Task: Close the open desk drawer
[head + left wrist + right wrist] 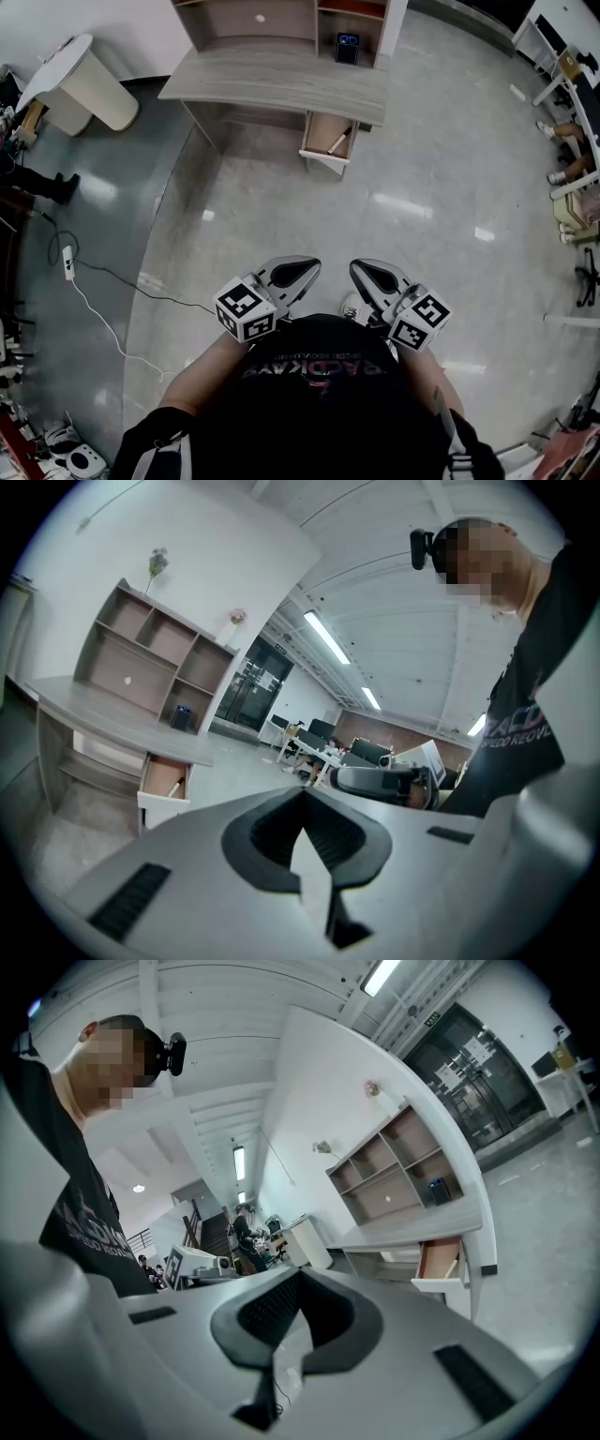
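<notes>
The grey desk (281, 75) stands far ahead across the floor. Its drawer (330, 141) is pulled open under the right end, with a pale stick-like item (337, 142) lying inside. My left gripper (298, 274) and right gripper (370, 277) are held close to my chest, far from the desk, both shut with nothing between the jaws. The left gripper view has the open drawer (167, 780) small at the left beyond the shut left gripper (302, 822). In the right gripper view the drawer (441, 1262) is at the right, past the shut right gripper (298, 1283).
A shelf unit (281, 23) with a small black device (348, 47) sits on the desk. A white rounded table (80, 80) stands at the far left. A power strip (67, 262) and its cable lie on the floor at left. More desks (572, 112) line the right edge.
</notes>
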`<state>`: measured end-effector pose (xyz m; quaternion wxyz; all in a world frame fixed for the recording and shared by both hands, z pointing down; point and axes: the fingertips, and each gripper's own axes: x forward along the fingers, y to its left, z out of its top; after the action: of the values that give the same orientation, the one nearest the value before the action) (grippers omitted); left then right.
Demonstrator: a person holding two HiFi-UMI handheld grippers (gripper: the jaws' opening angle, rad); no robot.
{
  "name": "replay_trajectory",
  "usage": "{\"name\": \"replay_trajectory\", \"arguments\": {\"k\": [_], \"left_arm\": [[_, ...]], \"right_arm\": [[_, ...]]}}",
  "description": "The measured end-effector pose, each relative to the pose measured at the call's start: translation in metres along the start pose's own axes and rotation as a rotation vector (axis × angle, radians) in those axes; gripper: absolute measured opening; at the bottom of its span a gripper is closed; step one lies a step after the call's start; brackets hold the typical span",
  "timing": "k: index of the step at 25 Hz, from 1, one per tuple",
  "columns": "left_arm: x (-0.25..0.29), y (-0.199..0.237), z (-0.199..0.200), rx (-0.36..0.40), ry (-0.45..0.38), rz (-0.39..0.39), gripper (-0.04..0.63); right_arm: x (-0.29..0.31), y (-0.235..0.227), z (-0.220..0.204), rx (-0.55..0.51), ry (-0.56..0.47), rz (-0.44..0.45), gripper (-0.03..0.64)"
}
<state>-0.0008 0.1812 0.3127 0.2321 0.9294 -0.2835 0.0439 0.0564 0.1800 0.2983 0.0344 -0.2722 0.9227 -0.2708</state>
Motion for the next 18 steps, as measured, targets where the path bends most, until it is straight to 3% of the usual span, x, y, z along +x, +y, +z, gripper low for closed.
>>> {"name": "replay_trajectory", "arguments": {"k": [9, 18], "left_arm": [[-0.034, 0.021, 0.000, -0.023, -0.026, 0.032, 0.011], [-0.073, 0.048, 0.003, -0.049, -0.033, 0.026, 0.011]], "right_arm": [[0.027, 0.016, -0.007, -0.003, 0.009, 0.003, 0.015], [0.058, 0.028, -0.015, -0.007, -0.008, -0.068, 0.015]]}}
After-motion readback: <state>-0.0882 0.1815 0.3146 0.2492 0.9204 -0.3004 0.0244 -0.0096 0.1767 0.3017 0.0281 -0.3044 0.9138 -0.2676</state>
